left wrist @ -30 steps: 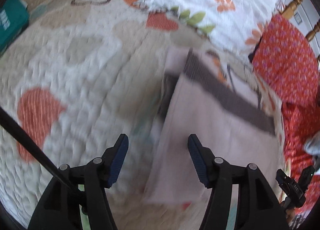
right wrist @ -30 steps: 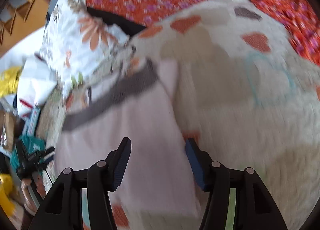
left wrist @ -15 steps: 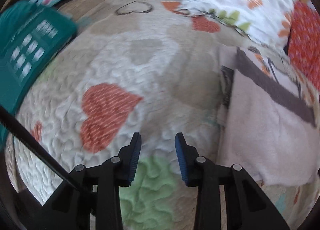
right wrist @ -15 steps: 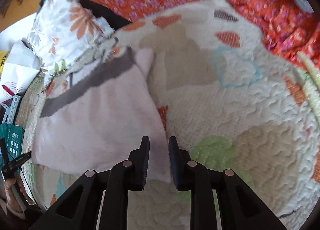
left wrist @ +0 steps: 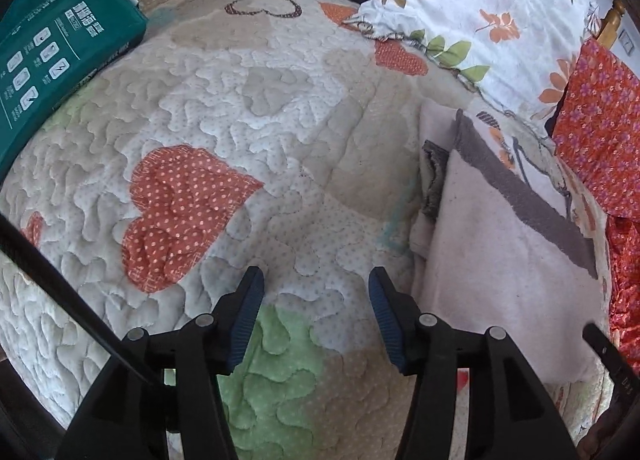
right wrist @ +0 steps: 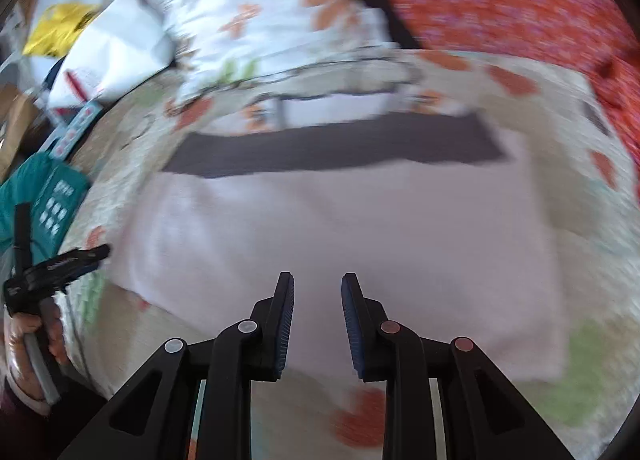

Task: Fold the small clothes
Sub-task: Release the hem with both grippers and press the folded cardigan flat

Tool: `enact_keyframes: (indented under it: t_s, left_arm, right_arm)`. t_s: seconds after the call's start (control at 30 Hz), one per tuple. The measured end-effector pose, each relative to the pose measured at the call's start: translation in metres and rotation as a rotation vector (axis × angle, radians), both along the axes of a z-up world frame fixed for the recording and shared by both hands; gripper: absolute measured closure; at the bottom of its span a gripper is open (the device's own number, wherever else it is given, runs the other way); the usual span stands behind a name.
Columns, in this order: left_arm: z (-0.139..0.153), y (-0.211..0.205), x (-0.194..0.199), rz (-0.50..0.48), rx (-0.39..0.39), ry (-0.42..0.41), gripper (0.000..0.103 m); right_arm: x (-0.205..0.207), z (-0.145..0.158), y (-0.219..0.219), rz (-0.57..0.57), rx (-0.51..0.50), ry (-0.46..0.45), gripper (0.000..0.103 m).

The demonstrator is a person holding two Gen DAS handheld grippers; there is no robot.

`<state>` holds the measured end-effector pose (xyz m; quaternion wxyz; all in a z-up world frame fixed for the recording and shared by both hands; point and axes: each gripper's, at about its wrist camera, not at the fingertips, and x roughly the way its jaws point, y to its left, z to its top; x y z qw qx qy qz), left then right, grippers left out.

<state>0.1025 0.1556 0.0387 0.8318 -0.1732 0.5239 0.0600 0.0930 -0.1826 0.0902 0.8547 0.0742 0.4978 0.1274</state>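
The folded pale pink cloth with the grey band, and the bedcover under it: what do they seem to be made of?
The pale pink cloth looks like soft terry or fleece: matte, slightly fuzzy nap, thick rounded folded edges; its grey band shows the same pile. The bedcover looks like quilted cotton: puffy stitched meander lines, dotted print, and sewn-on heart patches. Fibre content cannot be confirmed.

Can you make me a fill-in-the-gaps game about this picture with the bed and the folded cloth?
1. The pink cloth has a dark ____ stripe along one edge.
2. Under the left gripper the quilt has a big orange ____.
3. The box at the quilt's edge is coloured ____.
4. Neither the left gripper nor the right gripper is ____ anything.

Missing words: grey; heart; teal; holding
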Motion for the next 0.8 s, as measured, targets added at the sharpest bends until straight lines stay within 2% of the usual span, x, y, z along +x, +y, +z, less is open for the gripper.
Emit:
enact_keyframes:
  t_s: [0.2, 0.3, 0.47, 0.53, 0.63, 0.73, 0.8]
  left_arm:
    - [-0.005, -0.022, 0.001, -0.085, 0.142, 0.014, 0.05]
    - [-0.006, -0.023, 0.001, -0.096, 0.156, 0.017, 0.05]
    - [-0.004, -0.013, 0.004, -0.087, 0.097, 0.028, 0.05]
    - [-0.003, -0.007, 0.005, -0.08, 0.058, 0.028, 0.05]
    - [-0.002, -0.002, 0.005, -0.073, 0.02, 0.028, 0.05]
    - [0.0, 0.004, 0.004, -0.057, -0.019, 0.022, 0.05]
    - [0.002, 0.008, 0.001, -0.044, -0.052, 0.015, 0.05]
  right_arm:
    - [0.049, -0.006, 0.101, 0.205, 0.057, 0.024, 0.076]
    - [0.079, -0.022, 0.147, 0.288, 0.051, 0.067, 0.076]
    - [0.138, -0.053, 0.198, 0.279, 0.008, 0.112, 0.076]
    - [0.159, -0.056, 0.207, 0.258, 0.002, 0.105, 0.076]
    - [0.184, -0.061, 0.219, 0.245, -0.045, 0.116, 0.071]
    - [0.189, -0.047, 0.221, 0.226, -0.073, 0.095, 0.07]
    - [0.177, -0.028, 0.212, 0.214, -0.054, 0.046, 0.07]
